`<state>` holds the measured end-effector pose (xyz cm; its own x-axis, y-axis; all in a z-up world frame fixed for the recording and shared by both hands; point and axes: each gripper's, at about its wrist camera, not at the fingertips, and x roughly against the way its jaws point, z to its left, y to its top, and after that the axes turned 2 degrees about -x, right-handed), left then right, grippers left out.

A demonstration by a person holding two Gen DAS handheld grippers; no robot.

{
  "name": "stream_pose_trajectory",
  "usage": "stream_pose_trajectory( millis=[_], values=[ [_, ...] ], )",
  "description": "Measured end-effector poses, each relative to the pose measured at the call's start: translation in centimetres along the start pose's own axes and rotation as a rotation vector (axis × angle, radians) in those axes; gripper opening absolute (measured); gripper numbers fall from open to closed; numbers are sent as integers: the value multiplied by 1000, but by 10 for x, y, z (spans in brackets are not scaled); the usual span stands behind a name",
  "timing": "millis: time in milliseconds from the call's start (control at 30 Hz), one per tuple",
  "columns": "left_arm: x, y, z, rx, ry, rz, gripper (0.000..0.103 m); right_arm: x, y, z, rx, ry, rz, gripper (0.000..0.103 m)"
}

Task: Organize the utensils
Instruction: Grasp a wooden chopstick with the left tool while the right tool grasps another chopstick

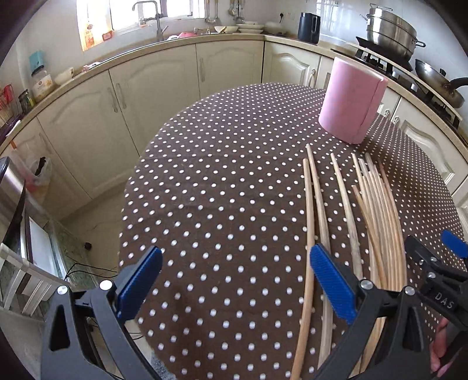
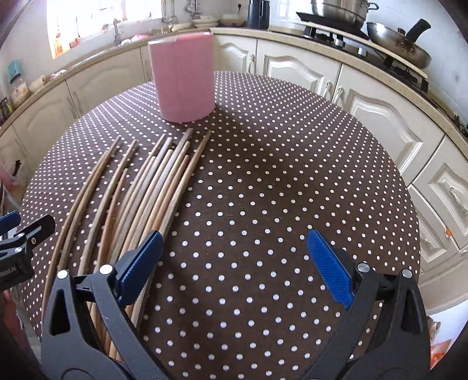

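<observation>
Several wooden chopsticks (image 1: 371, 204) (image 2: 152, 187) lie side by side on the brown polka-dot tablecloth (image 1: 222, 187) (image 2: 278, 175), tips toward a tall pink cylindrical holder (image 1: 351, 100) (image 2: 183, 77) standing upright at the table's far side. My left gripper (image 1: 237, 280) is open above bare cloth, its right pad over the leftmost chopsticks. My right gripper (image 2: 234, 266) is open too, its left pad over the near ends of the chopsticks, nothing between its fingers. Each view catches the other gripper at its edge.
The round table is ringed by cream kitchen cabinets (image 1: 152, 87) (image 2: 380, 117) and a countertop carrying a sink, jars, dishes, a dark kettle (image 1: 308, 24), a steel pot and a wok (image 2: 397, 41). Floor and a chair (image 1: 26, 280) lie to the left.
</observation>
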<state>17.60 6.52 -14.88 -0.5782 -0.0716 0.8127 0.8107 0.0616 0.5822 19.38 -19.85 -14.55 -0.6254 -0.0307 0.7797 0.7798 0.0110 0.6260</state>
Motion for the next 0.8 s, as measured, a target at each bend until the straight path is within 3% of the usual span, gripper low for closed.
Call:
stream_pose_trajectory(
  millis=[400, 500, 633, 800],
  values=[
    [-17, 22, -18, -34, 27, 7, 99, -12, 21, 5, 17, 31, 42, 97],
    [-21, 29, -20, -36, 39, 15, 99, -19, 25, 8, 30, -12, 57, 97],
    [-28, 39, -26, -60, 109, 41, 99, -23, 32, 8, 20, -35, 88, 97],
    [-25, 47, -30, -70, 55, 36, 99, -25, 34, 4, 18, -41, 100, 97]
  ],
)
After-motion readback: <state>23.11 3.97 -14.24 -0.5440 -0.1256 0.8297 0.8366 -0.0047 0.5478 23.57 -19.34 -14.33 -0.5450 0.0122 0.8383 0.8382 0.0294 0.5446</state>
